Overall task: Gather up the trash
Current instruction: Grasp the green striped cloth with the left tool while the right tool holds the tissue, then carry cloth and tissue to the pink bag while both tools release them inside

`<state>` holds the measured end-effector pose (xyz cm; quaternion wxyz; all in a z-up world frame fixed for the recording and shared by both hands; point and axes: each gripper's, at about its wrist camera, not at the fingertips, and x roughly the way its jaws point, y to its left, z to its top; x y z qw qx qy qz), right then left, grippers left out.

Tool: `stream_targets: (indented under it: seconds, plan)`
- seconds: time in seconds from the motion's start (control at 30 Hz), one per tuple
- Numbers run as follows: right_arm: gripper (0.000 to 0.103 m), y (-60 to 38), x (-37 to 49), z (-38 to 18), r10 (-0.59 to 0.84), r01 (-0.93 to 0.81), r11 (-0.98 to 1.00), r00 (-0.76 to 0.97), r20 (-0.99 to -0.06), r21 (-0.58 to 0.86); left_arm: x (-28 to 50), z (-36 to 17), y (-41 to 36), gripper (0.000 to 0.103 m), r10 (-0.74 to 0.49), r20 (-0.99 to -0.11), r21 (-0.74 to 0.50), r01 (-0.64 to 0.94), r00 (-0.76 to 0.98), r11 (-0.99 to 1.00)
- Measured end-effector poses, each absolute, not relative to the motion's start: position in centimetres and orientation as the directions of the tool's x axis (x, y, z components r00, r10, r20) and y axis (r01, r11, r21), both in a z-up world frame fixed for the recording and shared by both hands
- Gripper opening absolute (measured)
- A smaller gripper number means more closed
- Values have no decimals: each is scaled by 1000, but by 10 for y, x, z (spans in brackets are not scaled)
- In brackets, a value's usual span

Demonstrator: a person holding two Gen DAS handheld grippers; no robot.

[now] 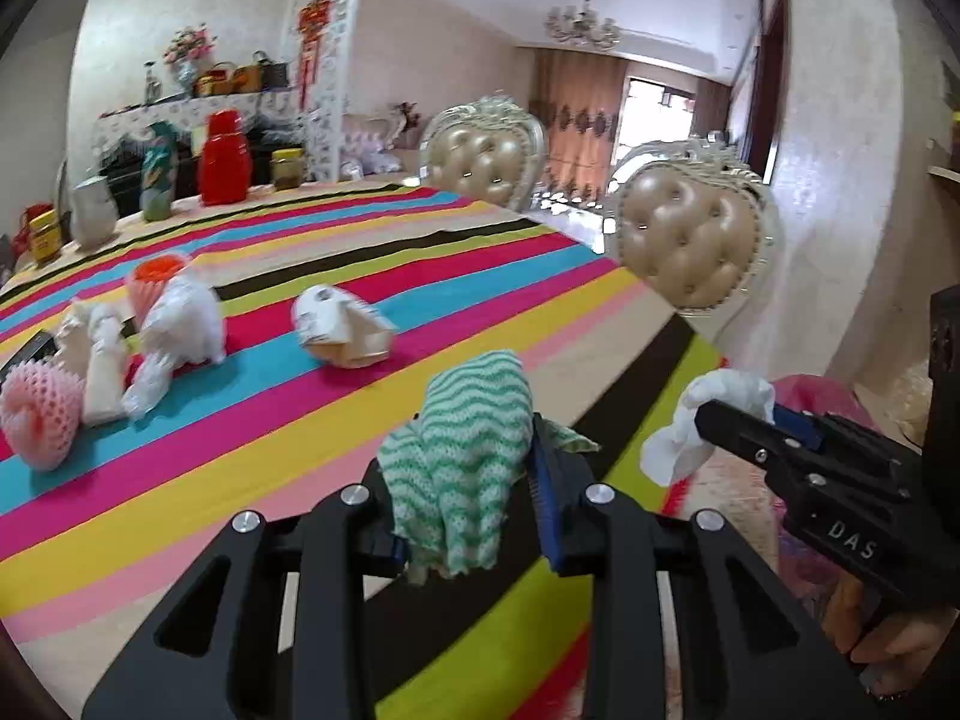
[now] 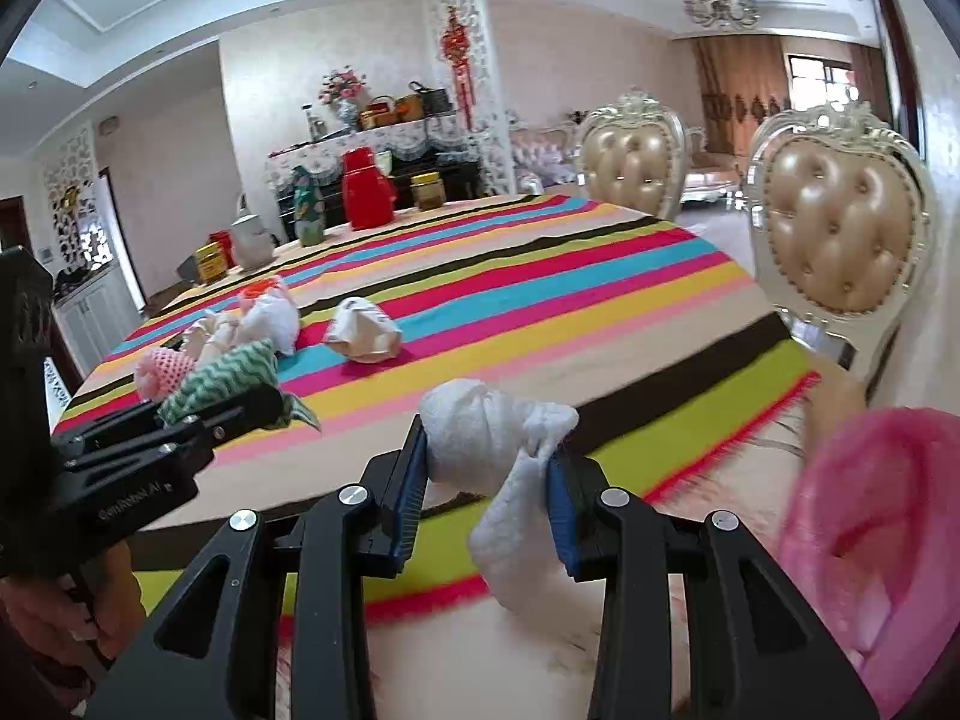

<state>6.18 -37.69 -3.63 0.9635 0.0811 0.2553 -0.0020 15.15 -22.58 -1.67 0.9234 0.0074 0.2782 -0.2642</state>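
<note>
Left gripper (image 1: 474,480) clamped on green wavy cloth (image 1: 468,444); right gripper (image 2: 489,480) clamped on white tissue wad (image 2: 492,438). Pink bin bag (image 2: 870,540) near. Foam net (image 1: 39,414), crumpled paper (image 1: 342,330) left on worktop (image 1: 540,288).

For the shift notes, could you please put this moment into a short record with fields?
left hand-held gripper: shut on green-and-white wavy cloth
right hand-held gripper: shut on white crumpled tissue
pink bag: open, past the table edge, to the right of the right gripper
still on striped tablecloth: crumpled paper carton, white plastic wrap, pink foam net
far end of table: red jug, white pitcher
</note>
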Motion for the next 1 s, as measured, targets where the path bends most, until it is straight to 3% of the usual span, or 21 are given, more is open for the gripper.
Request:
stream_targets:
  seconds: [1.0]
  plan:
    - [36,-538,-79,-44,-376,504,852,780,-500,145,78,-19,-419,32,-799,-505,-153,877,327,456]
